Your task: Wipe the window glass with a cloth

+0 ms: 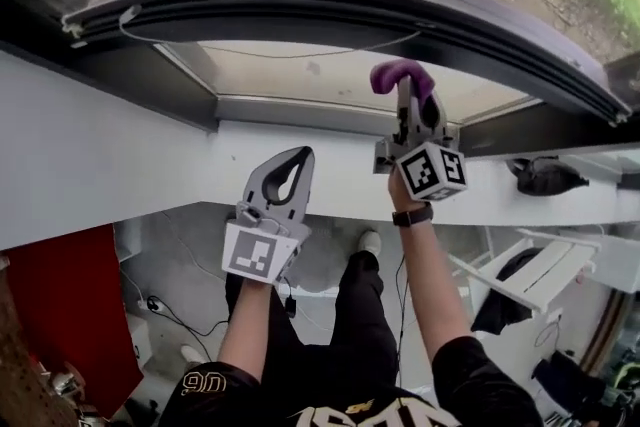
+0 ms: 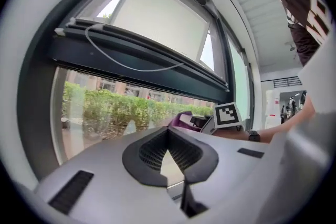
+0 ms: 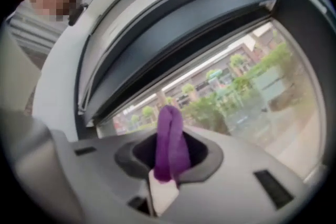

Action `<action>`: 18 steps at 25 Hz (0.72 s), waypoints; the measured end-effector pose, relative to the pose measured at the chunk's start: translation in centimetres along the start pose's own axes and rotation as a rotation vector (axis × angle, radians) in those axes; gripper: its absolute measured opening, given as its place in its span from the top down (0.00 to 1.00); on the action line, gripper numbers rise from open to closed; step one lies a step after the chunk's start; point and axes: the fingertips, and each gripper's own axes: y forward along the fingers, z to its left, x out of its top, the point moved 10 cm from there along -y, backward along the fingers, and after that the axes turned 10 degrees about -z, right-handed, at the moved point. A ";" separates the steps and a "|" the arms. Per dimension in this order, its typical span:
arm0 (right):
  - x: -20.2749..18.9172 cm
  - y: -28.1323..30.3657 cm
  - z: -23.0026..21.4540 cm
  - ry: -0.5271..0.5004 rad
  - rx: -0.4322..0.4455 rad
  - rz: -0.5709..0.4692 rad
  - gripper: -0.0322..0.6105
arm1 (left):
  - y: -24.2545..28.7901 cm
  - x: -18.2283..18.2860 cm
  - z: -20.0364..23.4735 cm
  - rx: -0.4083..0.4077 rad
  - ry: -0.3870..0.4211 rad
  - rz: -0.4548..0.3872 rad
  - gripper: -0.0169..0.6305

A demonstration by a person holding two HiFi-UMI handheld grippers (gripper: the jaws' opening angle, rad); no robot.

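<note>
Right tongs (image 1: 416,101) around cloth (image 1: 398,73) near glass (image 1: 300,75)

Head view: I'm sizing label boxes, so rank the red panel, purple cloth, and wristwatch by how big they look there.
Largest: red panel, though the frame edge cuts it off.
Next: purple cloth, held in the right gripper.
Smallest: wristwatch.
</note>
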 end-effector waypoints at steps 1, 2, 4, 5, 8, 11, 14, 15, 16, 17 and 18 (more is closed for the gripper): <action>-2.2 1.5 3.5 0.023 0.075 0.026 0.83 | -1.5 0.6 2.1 0.035 0.021 0.001 0.96; -4.5 3.0 6.9 0.042 0.149 0.053 0.83 | -3.1 1.1 4.0 0.068 0.051 0.003 0.96; -8.7 5.6 13.3 0.063 0.269 0.104 0.83 | -6.0 2.0 7.2 0.115 0.128 0.021 0.96; -10.4 6.8 15.9 0.068 0.311 0.126 0.83 | -7.2 2.3 8.4 0.128 0.165 0.036 0.96; -15.0 10.2 22.5 0.092 0.407 0.181 0.83 | -11.0 3.5 11.2 0.202 0.190 0.065 0.96; -18.5 13.4 28.3 0.105 0.466 0.209 0.83 | -14.6 4.6 13.3 0.304 0.141 0.081 0.96; -19.5 15.7 30.1 0.088 0.433 0.219 0.83 | -15.7 5.2 14.1 0.323 0.124 0.086 0.96; -19.4 15.9 29.5 0.090 0.401 0.225 0.83 | -15.5 5.1 14.1 0.311 0.122 0.088 0.96; -19.1 15.8 28.4 0.096 0.364 0.230 0.83 | -15.2 4.9 14.0 0.294 0.118 0.092 0.96; -18.7 15.3 27.0 0.102 0.329 0.236 0.83 | -14.6 4.5 13.7 0.276 0.109 0.098 0.96; -18.2 14.4 25.2 0.099 0.298 0.242 0.83 | -13.9 4.1 13.3 0.255 0.096 0.106 0.96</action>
